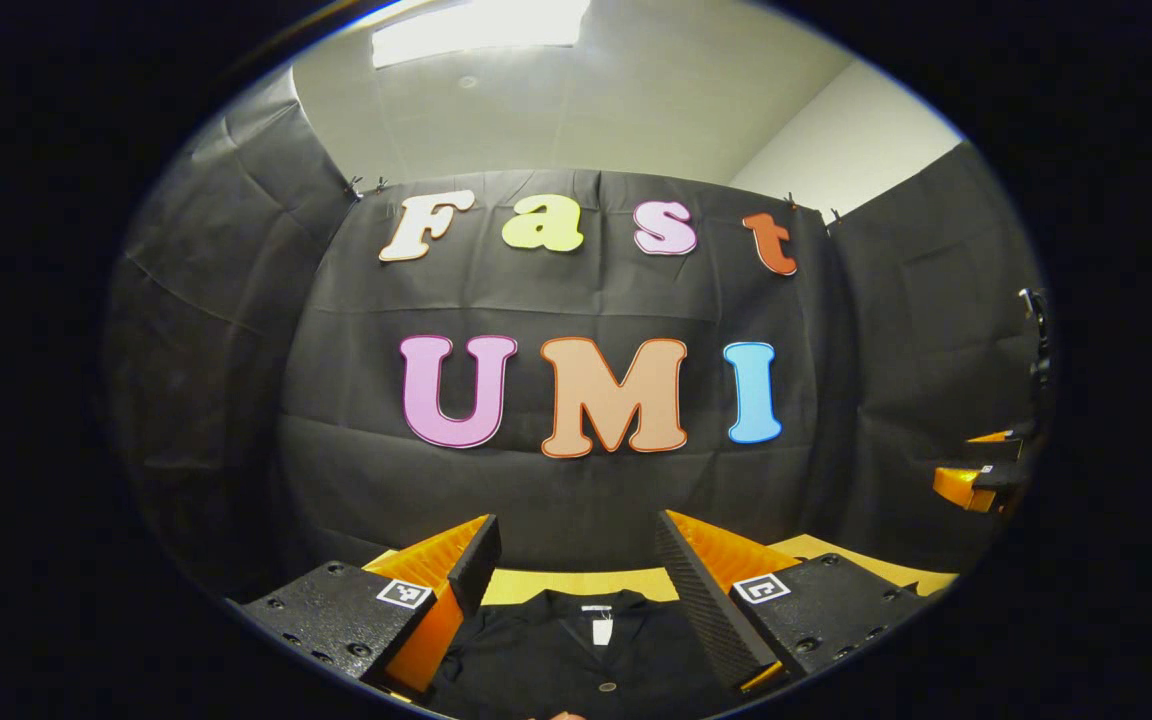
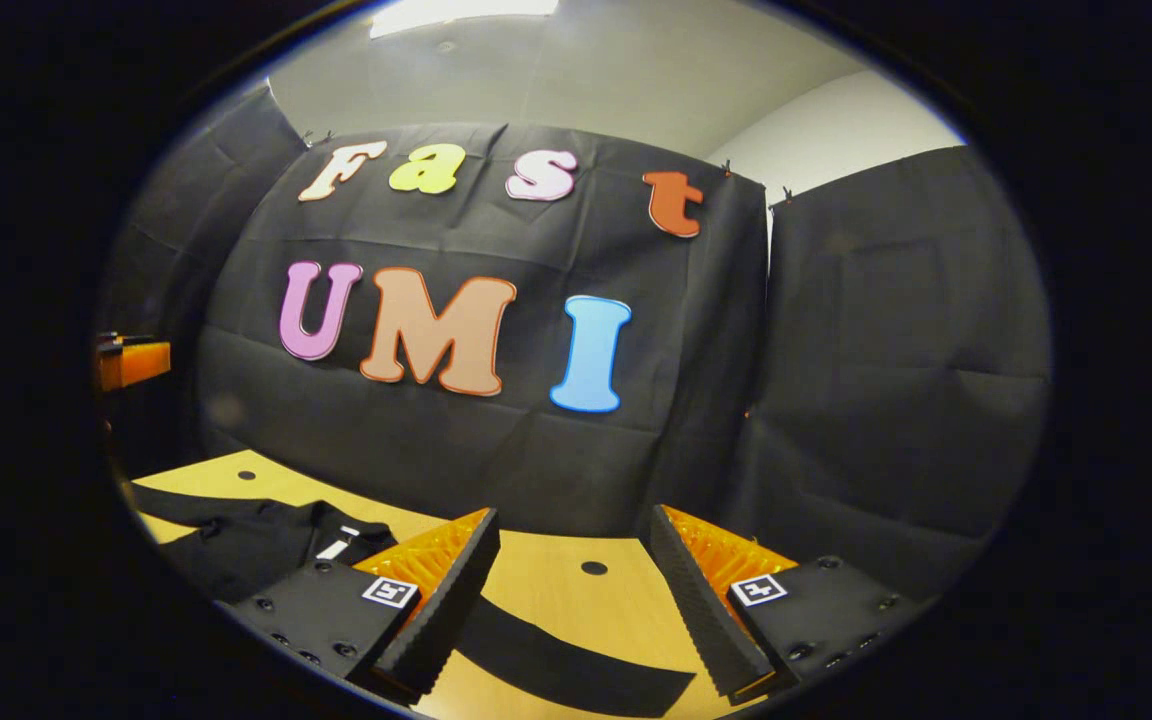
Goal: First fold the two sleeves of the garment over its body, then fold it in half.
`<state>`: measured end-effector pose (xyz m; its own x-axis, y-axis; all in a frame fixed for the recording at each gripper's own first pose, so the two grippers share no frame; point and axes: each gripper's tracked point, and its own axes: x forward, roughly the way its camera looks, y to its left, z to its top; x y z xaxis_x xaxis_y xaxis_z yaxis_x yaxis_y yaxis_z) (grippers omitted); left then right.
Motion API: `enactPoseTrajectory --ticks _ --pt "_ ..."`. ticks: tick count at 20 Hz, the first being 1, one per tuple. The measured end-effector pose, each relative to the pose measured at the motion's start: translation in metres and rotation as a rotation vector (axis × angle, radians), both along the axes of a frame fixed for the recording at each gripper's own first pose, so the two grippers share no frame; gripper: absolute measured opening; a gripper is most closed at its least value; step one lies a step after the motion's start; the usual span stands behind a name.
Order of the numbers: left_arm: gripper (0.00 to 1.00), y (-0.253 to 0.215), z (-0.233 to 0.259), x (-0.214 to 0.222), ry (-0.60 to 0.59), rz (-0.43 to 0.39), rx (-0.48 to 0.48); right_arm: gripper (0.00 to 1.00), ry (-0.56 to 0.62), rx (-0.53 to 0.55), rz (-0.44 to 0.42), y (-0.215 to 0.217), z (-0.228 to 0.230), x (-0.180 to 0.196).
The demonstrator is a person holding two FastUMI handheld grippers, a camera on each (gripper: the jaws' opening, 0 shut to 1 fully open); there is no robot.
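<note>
A black collared garment (image 1: 566, 655) lies flat on the wooden table (image 1: 576, 583), with its collar and white neck tag toward the wall. My left gripper (image 1: 576, 565) hovers open above the collar, its fingers apart and touching nothing. In the right gripper view the same garment (image 2: 256, 545) lies at the lower left, and one black sleeve (image 2: 566, 665) stretches across the table (image 2: 556, 570) under my right gripper (image 2: 571, 560). That gripper is open too and holds nothing. The right gripper (image 1: 976, 480) also shows at the far right edge of the left gripper view.
The black cloth wall stands close behind the table on all sides. The table top has small round holes (image 2: 593, 567). Bare wood lies between the garment and the wall. Part of the left gripper (image 2: 131, 362) shows at the left edge of the right gripper view.
</note>
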<state>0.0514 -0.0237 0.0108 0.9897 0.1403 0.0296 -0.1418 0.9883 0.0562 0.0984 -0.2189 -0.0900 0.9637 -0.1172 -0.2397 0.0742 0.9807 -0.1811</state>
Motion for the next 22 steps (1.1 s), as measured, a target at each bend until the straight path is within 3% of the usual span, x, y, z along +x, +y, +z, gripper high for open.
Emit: enactPoseTrajectory --ticks 2,3,8,9,11,12,14,16,21,22 --pt "0.93 -0.009 -0.001 0.003 0.003 0.006 0.011 0.97 0.056 -0.009 -0.006 -0.021 -0.022 0.004" --pt "0.98 -0.013 -0.001 0.005 0.006 0.011 0.015 0.97 0.090 -0.007 -0.007 -0.031 -0.035 0.005" --pt "0.93 -0.030 -0.010 0.011 0.036 0.040 0.034 0.98 0.234 -0.014 -0.001 -0.073 -0.098 0.009" --pt "0.98 -0.033 -0.011 0.012 0.041 0.047 0.039 0.98 0.260 -0.009 -0.002 -0.081 -0.110 0.009" --pt "0.93 -0.039 -0.015 0.015 0.051 0.062 0.046 0.98 0.308 -0.004 -0.007 -0.095 -0.132 0.010" --pt "0.98 -0.043 -0.018 0.015 0.056 0.068 0.048 0.98 0.334 0.001 -0.009 -0.102 -0.143 0.009" --pt "0.93 -0.050 -0.023 0.016 0.068 0.078 0.052 0.98 0.382 -0.001 -0.012 -0.116 -0.165 0.012" --pt "0.98 -0.059 -0.028 0.017 0.078 0.088 0.054 0.98 0.435 -0.004 -0.017 -0.132 -0.187 0.010" --pt "0.98 -0.078 -0.039 0.020 0.102 0.108 0.050 0.99 0.583 0.011 -0.018 -0.147 -0.237 0.009" --pt "0.93 -0.082 -0.040 0.021 0.105 0.111 0.051 0.99 0.605 0.019 -0.017 -0.150 -0.245 0.007"
